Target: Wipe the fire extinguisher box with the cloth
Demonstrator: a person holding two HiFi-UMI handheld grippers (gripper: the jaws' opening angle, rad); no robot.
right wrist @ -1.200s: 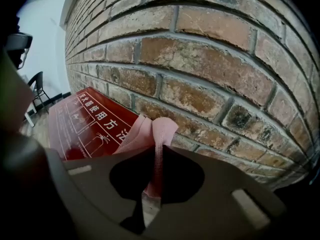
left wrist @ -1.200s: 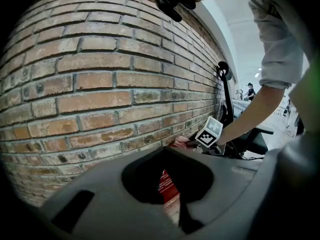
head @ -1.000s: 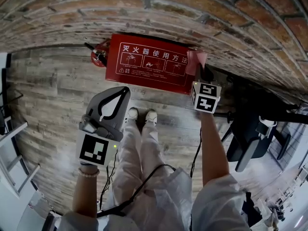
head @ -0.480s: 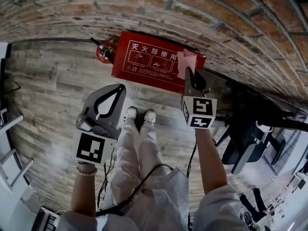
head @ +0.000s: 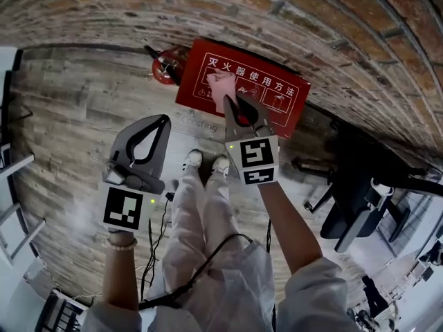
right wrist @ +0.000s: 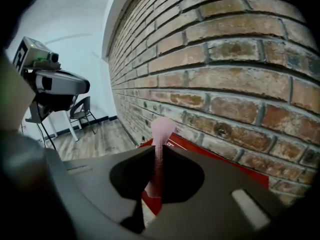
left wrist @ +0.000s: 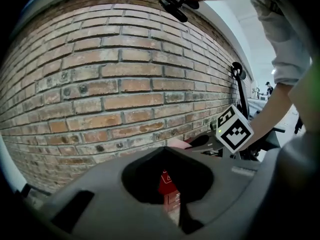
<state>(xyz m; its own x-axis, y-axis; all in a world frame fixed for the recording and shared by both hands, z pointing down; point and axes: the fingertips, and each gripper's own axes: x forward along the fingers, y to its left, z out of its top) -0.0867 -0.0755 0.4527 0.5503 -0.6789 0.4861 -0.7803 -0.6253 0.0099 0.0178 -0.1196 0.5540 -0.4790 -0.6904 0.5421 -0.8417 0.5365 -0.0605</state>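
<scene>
While one brick wall (head: 277, 5) fills the far side, the one red fire extinguisher box (head: 277, 99) sits at its foot. Two grippers: left gripper (head: 163, 120) pressed together on nothing, right gripper (head: 232, 102) pinching the single pink cloth (head: 220, 85) over the box's left part.

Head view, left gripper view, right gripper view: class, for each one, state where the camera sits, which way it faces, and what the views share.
Head view: on the person's head, facing steeply down at the fire extinguisher box; the legs, left gripper and right gripper show.
Left gripper view: on the left gripper, facing the brick wall; its shut, empty jaws and the right gripper show.
Right gripper view: on the right gripper, looking along the wall; jaws shut on the pink cloth.
Shared: all three show the box.
</scene>
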